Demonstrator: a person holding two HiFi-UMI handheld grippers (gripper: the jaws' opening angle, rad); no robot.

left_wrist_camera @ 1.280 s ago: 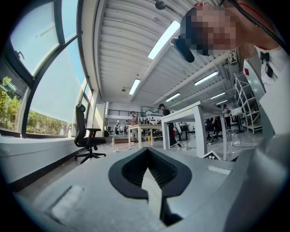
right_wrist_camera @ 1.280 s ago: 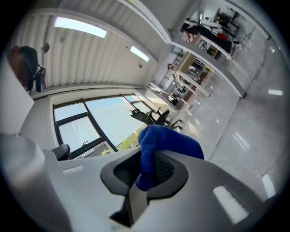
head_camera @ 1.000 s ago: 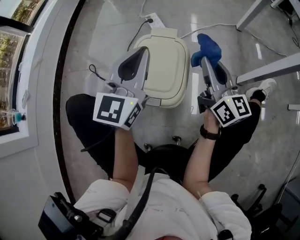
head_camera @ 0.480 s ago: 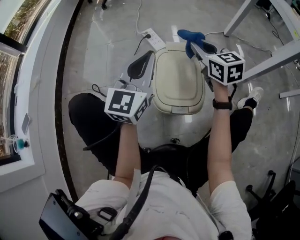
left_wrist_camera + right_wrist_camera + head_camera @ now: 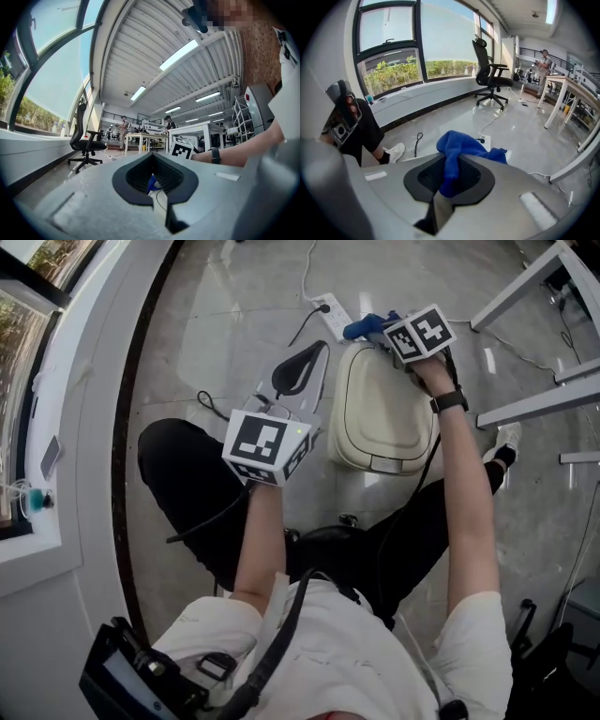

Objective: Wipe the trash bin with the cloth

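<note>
The trash bin [image 5: 375,418] stands on the floor [image 5: 206,343] before the seated person. The left hand-held gripper [image 5: 314,352] hangs just left of it. The right hand-held gripper [image 5: 382,329] is over its far rim, with the cloth [image 5: 361,327] between its jaws. A power strip [image 5: 334,317] lies behind.

Cloth [image 5: 461,147] royal blue; trash bin [image 5: 380,418] plain cream; left tool [image 5: 302,362] and right tool [image 5: 394,332] grey with black pads, marker cubes black-and-white squares; floor [image 5: 216,324] glossy pale grey, faintly veined.
</note>
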